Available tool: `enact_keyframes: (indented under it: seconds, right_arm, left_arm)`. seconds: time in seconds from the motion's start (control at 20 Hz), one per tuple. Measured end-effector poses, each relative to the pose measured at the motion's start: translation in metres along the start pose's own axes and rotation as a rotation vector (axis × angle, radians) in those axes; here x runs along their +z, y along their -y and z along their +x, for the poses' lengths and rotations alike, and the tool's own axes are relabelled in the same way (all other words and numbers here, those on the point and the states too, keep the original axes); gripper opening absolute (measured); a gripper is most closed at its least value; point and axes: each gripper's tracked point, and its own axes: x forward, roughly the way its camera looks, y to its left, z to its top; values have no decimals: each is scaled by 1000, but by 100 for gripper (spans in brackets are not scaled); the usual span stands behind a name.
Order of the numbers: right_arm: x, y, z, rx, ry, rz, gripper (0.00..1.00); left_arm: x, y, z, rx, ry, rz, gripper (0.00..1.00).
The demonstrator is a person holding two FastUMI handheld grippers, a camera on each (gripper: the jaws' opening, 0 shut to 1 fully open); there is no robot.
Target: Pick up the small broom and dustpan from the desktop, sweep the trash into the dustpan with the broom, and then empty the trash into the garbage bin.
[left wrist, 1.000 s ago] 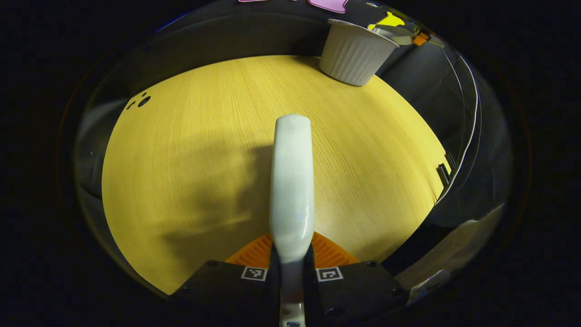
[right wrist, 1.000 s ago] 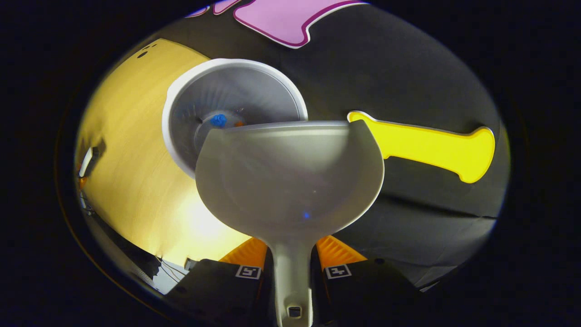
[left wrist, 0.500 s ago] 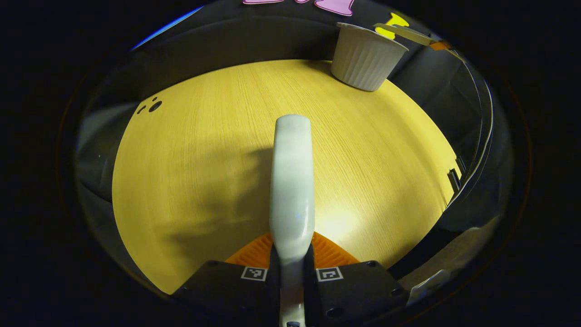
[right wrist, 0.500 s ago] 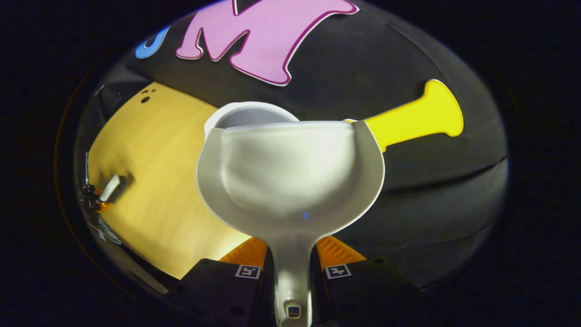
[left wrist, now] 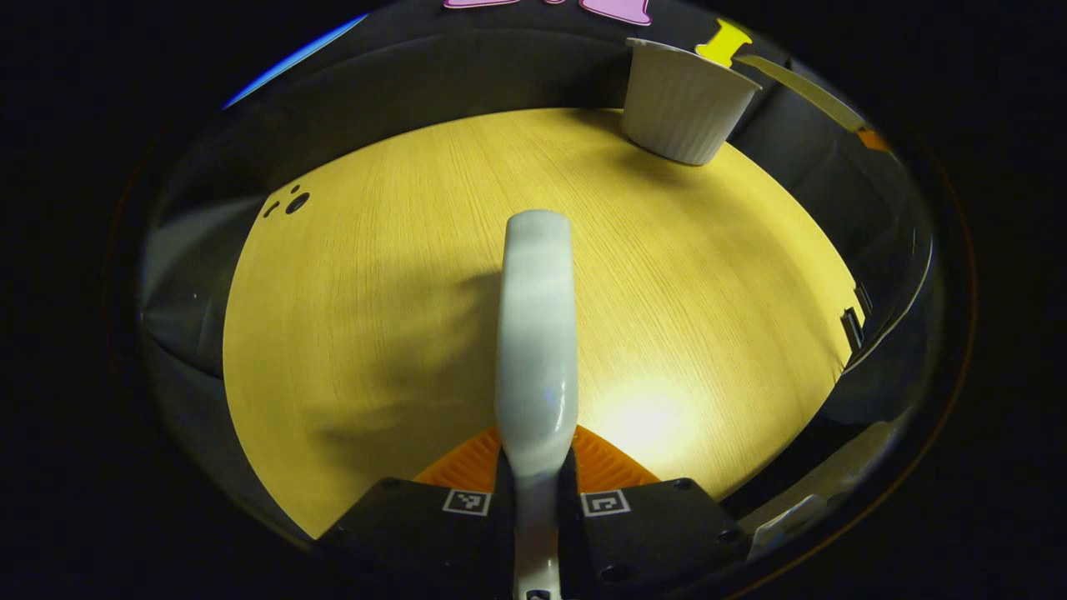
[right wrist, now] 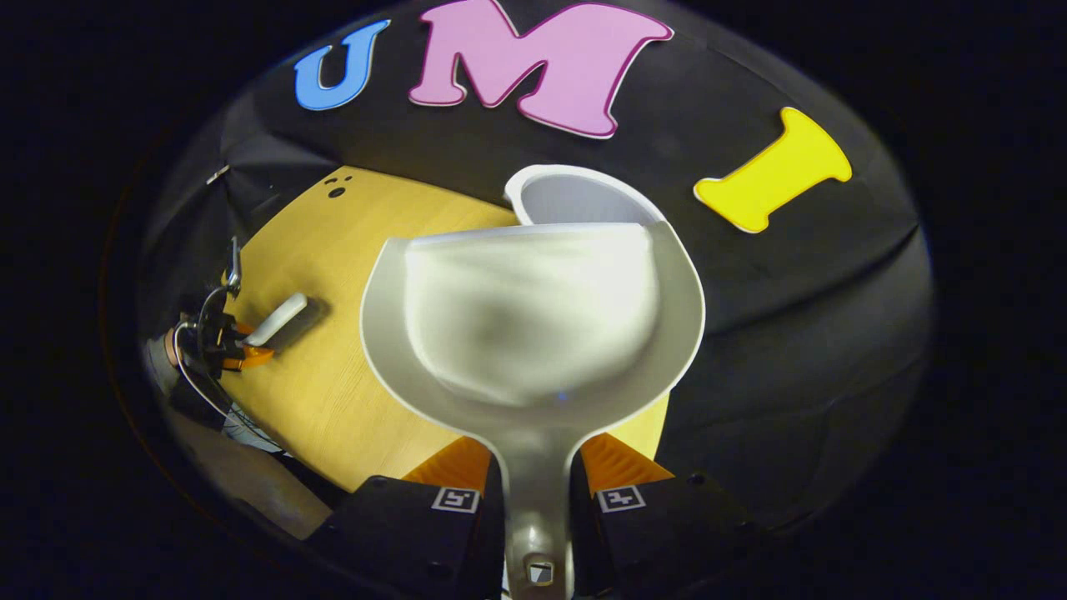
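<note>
Now dustpan (right wrist: 533, 325) mouth-forward, broom (left wrist: 536, 333) lengthwise ahead

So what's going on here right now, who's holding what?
The right gripper is shut on the dustpan by its handle, holding it in the air beside the white garbage bin at the far edge of the desktop. The pan's scoop looks empty. The left gripper is shut on the broom and holds it over the wooden top, away from the bin.
</note>
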Motion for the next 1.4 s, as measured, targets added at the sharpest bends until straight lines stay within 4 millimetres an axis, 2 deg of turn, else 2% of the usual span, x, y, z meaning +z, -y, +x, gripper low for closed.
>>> enact_keyframes:
  seconds: [0.1, 0.15, 0.2, 0.25, 0.35, 0.5, 0.7, 0.9, 1.05, 1.25, 1.3, 1.35, 1.4]
  right_arm:
    - [-26, -33, 13, 31, -14, 4, 36]
    - [-40, -49, 20, 53, -28, 12, 32]
    - [-53, -65, 28, 69, -40, 23, 40]
    - [-65, -79, 36, 80, -53, 24, 36]
    - [-93, -103, 55, 88, -82, 25, 36]
    - [-120, -131, 82, 111, -120, 49, 36]
    - [-139, -149, 108, 112, -139, 48, 36]
    - [-150, -165, 123, 138, -134, 89, 36]
    - [-156, -175, 127, 156, -141, 141, 36]
    - [-161, -175, 132, 150, -166, 200, 37]
    - [-162, -176, 133, 152, -169, 212, 33]
    - [-162, -176, 132, 151, -167, 223, 37]
    - [-162, -175, 133, 149, -166, 225, 37]
  left_arm:
    - [0, -1, 1, 12, -1, 2, 25]
    - [0, -1, 2, 17, 0, 3, 25]
    - [0, -1, 2, 22, -2, 5, 25]
    - [0, -1, 2, 26, -2, 4, 25]
    - [0, 0, 2, 32, -4, 3, 25]
    - [0, -1, 2, 49, -4, 10, 25]
    - [-1, -2, 3, 63, -10, 15, 25]
    - [-2, -3, 3, 79, -17, 19, 25]
    - [-1, -2, -2, 83, -26, 18, 25]
    - [-3, -1, 1, 96, -44, 7, 26]
    - [-4, -1, 2, 96, -51, 4, 26]
    - [-4, -2, 3, 98, -48, 4, 24]
    - [-4, -1, 3, 99, -45, 6, 27]
